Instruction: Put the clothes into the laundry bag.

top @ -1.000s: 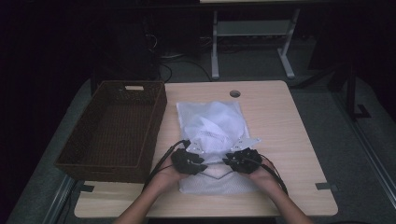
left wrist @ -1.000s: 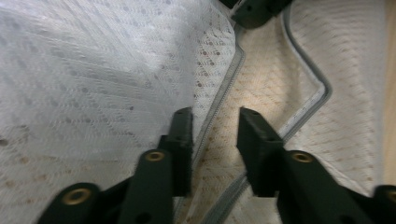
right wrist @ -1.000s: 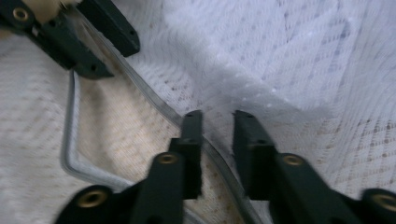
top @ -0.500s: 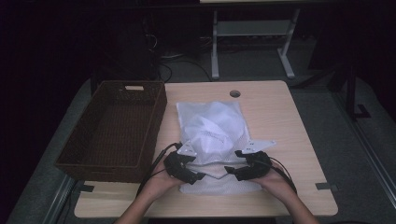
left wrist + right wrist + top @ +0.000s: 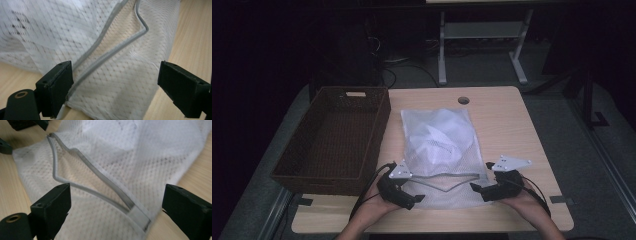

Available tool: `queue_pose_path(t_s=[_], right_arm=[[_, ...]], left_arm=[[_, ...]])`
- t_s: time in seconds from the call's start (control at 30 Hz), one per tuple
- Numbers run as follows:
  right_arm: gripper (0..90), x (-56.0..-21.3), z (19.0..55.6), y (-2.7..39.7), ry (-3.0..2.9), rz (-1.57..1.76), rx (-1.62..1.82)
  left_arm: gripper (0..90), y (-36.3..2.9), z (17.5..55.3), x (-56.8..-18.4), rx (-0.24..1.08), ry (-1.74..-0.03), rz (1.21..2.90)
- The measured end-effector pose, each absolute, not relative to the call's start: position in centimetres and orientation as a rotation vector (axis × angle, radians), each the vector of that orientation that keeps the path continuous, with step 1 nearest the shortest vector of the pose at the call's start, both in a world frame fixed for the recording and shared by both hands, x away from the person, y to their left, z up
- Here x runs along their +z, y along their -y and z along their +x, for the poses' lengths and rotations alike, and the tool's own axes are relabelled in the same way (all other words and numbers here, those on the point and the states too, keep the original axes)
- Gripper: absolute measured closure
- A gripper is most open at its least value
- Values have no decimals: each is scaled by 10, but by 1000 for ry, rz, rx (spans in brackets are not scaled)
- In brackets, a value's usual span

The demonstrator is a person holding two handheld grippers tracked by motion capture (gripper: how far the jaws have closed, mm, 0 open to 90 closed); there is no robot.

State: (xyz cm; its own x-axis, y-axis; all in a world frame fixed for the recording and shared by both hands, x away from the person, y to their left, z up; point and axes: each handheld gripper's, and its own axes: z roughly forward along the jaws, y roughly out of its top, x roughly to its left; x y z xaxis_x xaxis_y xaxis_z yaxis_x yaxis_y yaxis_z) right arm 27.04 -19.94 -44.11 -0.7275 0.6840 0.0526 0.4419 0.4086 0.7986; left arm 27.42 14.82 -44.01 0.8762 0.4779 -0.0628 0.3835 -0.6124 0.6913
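Lying flat along the middle of the worktop [image 5: 512, 125], just right of the wicker basket [image 5: 332, 140], the mesh laundry bag [image 5: 439, 142] looks light, limp and easy to snag; its grey zipper edge [image 5: 447, 176], gaping near the front edge, seems the firmest hold. Left tongs [image 5: 412, 196] sit at the bag's front left corner, jaws just opened wide, gripping nothing. Right tongs [image 5: 473, 189] sit at the front right corner, likewise just opened and empty, angled inward.
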Motion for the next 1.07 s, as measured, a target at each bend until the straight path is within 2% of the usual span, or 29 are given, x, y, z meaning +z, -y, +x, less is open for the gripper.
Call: queue_pose_path(t_s=[0.6, 1.07], right_arm=[[61, -457, 230, 240, -2339, 1076, 1183], [61, -462, 238, 237, -2393, 1042, 1192]], left_arm=[[126, -177, 243, -453, 203, -684, 2271], [127, -182, 251, -456, 173, -688, 2265]])
